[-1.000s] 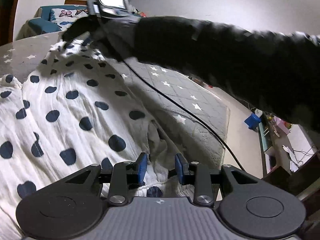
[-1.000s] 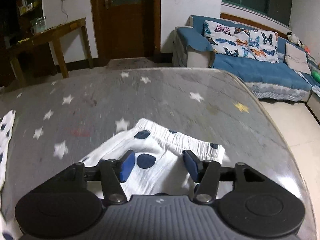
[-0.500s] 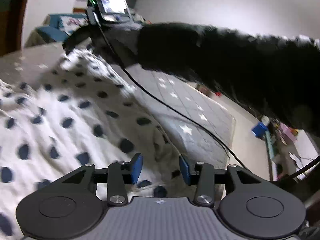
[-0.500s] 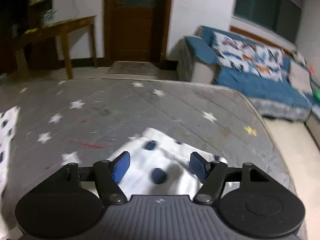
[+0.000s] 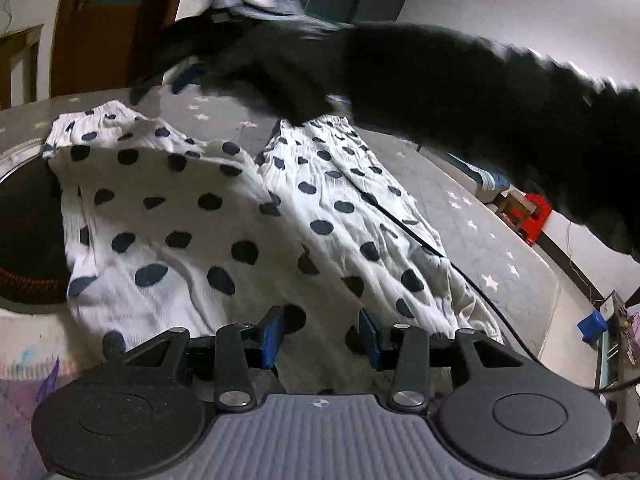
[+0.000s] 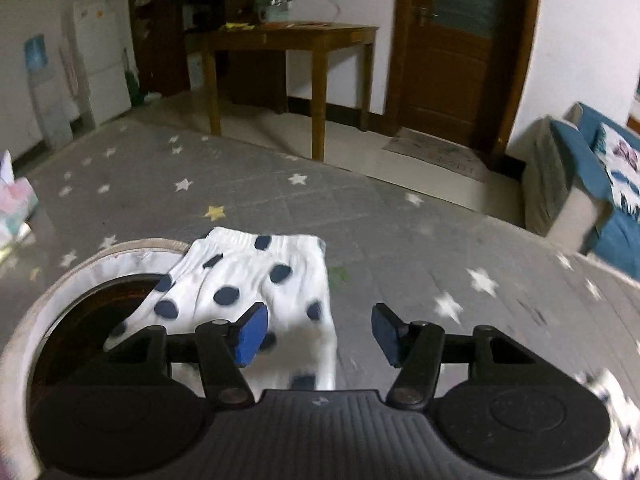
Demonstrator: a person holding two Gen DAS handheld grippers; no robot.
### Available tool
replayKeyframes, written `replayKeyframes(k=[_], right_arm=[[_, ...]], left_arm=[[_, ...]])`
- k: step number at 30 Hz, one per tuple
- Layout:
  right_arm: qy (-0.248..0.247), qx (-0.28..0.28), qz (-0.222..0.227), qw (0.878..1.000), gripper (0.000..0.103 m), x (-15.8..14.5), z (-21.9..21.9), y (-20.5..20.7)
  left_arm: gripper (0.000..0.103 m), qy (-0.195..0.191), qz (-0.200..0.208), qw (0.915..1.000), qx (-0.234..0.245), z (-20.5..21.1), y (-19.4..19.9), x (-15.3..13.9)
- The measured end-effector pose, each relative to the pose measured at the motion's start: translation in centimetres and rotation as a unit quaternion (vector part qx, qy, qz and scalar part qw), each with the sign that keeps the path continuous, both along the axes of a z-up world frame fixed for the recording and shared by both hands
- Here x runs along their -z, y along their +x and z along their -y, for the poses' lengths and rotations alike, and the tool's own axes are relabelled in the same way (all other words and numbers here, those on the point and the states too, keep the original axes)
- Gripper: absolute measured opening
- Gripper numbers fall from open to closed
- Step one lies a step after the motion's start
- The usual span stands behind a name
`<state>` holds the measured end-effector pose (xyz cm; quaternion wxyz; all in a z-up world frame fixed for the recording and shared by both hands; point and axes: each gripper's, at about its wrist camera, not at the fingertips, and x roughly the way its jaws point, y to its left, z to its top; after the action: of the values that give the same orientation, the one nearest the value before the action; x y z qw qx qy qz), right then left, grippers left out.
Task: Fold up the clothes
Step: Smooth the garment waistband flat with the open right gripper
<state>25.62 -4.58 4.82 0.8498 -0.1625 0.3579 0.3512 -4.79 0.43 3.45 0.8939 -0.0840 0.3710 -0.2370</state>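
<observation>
White trousers with dark blue dots (image 5: 240, 216) lie spread on the grey star-patterned bed (image 5: 460, 216), both legs reaching away from me. My left gripper (image 5: 320, 334) hangs open just above the near end of the cloth, its blue pads not pressing on it. A black sleeve (image 5: 440, 92) crosses above the trousers toward the far leg ends. In the right wrist view one leg end (image 6: 256, 280) drapes over a round basket's rim (image 6: 80, 268). My right gripper (image 6: 318, 330) is above that cloth's right edge, jaws closing, with nothing gripped.
The round basket has a dark inside (image 5: 24, 216) at the bed's left. A black cable (image 5: 460, 268) trails across the right leg. Beyond the bed stand a wooden table (image 6: 292, 40), a brown door (image 6: 460, 40) and a blue sofa (image 6: 600, 184).
The right gripper has swung left, from one leg end to the one over the basket. The left view has turned and pulled back, so both legs show; its jaws stand wider.
</observation>
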Motion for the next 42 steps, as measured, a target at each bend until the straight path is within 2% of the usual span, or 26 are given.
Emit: replayKeyframes(k=[3,10,12,14,17,19,20,21,23,26,34,36,42], right_arm=[[-0.010,0.021,-0.003,1.000,0.050,1.6,-2.0,1.6],[0.002,0.054,-0.021,0.998,0.048,3.4,-3.7,4.2],[0.005,0.057,-0.016,0.998,0.033,3.5,-3.9,4.6],[-0.001,0.061,-0.001,0.998,0.028,3.5,-4.2,4.8],[-0.010,0.081,0.017,0.997,0.027,3.7,-4.4,5.3],[-0.026,0.089,0.044,0.995,0.027,4.0,-4.8,5.8],[-0.029,0.088,0.050,0.994,0.028,4.0,-4.9,5.9],[-0.033,0.087,0.055,0.994,0.033,4.2,-5.1,6.1],[-0.032,0.094,0.049,0.994,0.039,4.0,-5.0,6.7],[-0.018,0.094,0.037,0.995,0.039,2.9,-4.1,6.7],[-0.030,0.042,0.035,0.998,0.041,-1.6,1.5,1.2],[-0.033,0.027,0.034,0.998,0.046,-2.5,3.5,-0.8],[-0.013,0.036,0.005,0.999,0.049,-3.0,11.3,-7.4]], left_arm=[[0.045,-0.003,-0.002,1.0000,0.002,0.0,-0.2,0.3],[0.045,-0.032,-0.010,0.9994,0.002,-1.0,0.1,0.8],[0.045,-0.036,-0.012,0.9993,0.002,-1.0,0.2,0.9],[0.045,-0.040,-0.014,0.9991,0.002,-1.1,0.2,0.9],[0.045,-0.046,-0.015,0.9988,0.000,-1.1,0.0,1.0],[0.045,-0.050,-0.016,0.9986,-0.001,-1.1,-0.1,1.0],[0.045,-0.051,-0.016,0.9986,-0.001,-1.1,-0.1,1.0],[0.045,-0.052,-0.016,0.9985,-0.002,-1.0,-0.2,1.1],[0.045,-0.055,-0.017,0.9983,-0.003,-0.9,-0.3,1.1],[0.045,-0.057,-0.017,0.9982,-0.004,-0.8,-0.4,1.2],[0.048,-0.043,-0.008,0.9990,-0.012,-0.6,-0.8,0.9],[0.049,-0.035,-0.004,0.9992,-0.018,-0.6,-1.0,0.7],[0.051,-0.026,0.025,0.9986,-0.039,-1.1,-1.3,-1.0]])
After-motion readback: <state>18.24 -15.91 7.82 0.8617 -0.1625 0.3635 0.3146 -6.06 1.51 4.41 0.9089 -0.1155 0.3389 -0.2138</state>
